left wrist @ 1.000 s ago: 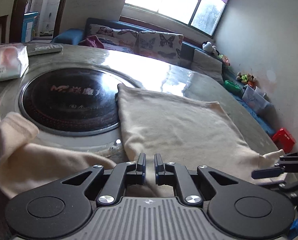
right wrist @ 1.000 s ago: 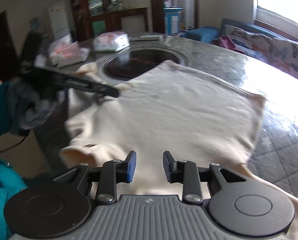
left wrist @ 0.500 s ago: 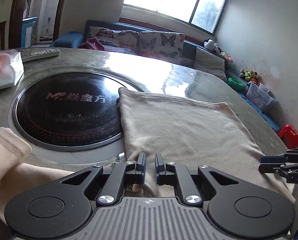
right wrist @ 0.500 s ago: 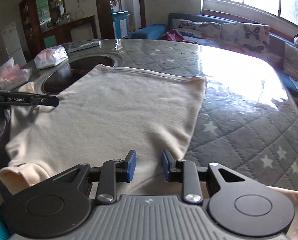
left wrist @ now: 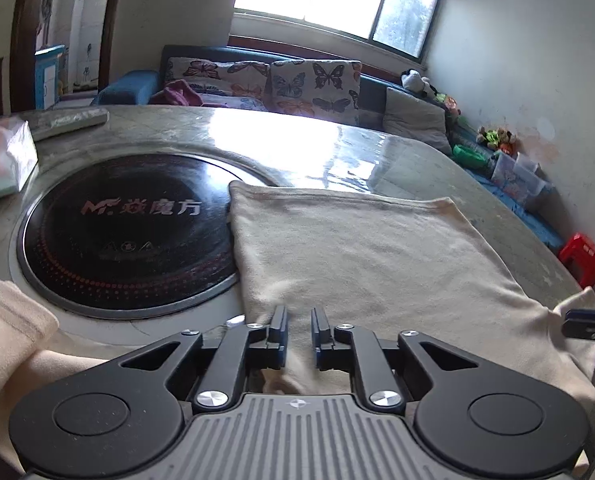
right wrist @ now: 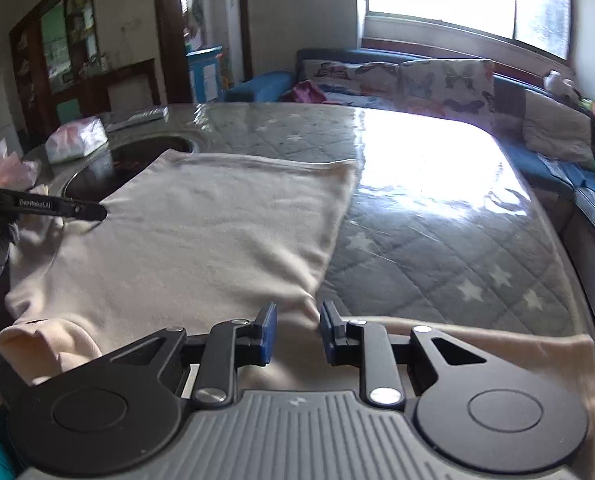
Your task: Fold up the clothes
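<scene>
Left gripper (left wrist: 298, 322) and right gripper (right wrist: 297, 320), jaws now parted, have released the cream garment (right wrist: 201, 240); toward 12 o'clock it lies flat, ready for folding.

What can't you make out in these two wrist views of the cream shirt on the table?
- Cream shirt: in the left wrist view its near edge is hidden behind the left gripper, so a grip cannot be confirmed.
- Right gripper: in the right wrist view the cloth beneath it is hidden by its body.
- Tissue pack: cut off by the left edge of the left wrist view.
</scene>
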`<state>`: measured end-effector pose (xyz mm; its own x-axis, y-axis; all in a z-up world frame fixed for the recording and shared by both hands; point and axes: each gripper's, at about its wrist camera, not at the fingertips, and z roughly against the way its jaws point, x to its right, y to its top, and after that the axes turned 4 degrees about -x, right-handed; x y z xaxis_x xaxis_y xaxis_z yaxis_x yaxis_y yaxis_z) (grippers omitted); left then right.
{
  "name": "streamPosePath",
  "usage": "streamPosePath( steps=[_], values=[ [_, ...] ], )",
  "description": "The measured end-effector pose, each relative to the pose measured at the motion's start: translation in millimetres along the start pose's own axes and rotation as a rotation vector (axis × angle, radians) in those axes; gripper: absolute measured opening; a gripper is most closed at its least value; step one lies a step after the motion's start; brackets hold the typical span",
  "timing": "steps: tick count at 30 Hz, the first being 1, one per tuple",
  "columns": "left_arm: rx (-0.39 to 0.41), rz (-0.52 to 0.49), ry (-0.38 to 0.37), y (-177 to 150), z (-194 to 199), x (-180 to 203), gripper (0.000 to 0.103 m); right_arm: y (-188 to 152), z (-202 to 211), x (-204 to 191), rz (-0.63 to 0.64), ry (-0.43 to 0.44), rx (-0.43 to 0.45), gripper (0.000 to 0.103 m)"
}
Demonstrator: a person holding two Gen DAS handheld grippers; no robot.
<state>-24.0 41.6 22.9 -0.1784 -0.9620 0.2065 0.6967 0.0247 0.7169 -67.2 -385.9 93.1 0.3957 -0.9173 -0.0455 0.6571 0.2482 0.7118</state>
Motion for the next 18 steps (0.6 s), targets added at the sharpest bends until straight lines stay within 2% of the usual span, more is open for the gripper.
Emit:
streamPosePath(
  steps=[10, 14, 18],
  values=[
    [-0.017, -0.182, -0.125, -5, 8, 69, 0.019, -41, 33, 58, -0.147, -0.226, -0.030, 0.023],
    [-0.026, -0.258, -0.202, -5, 9, 99, 0.021, -50, 41, 88, -0.220, -0.333, -0.031, 0.029],
    [-0.054, -0.341, -0.263, -11, 2, 131, 0.021, -57, 48, 112, -0.293, -0.420, -0.009, 0.030]
  ],
)
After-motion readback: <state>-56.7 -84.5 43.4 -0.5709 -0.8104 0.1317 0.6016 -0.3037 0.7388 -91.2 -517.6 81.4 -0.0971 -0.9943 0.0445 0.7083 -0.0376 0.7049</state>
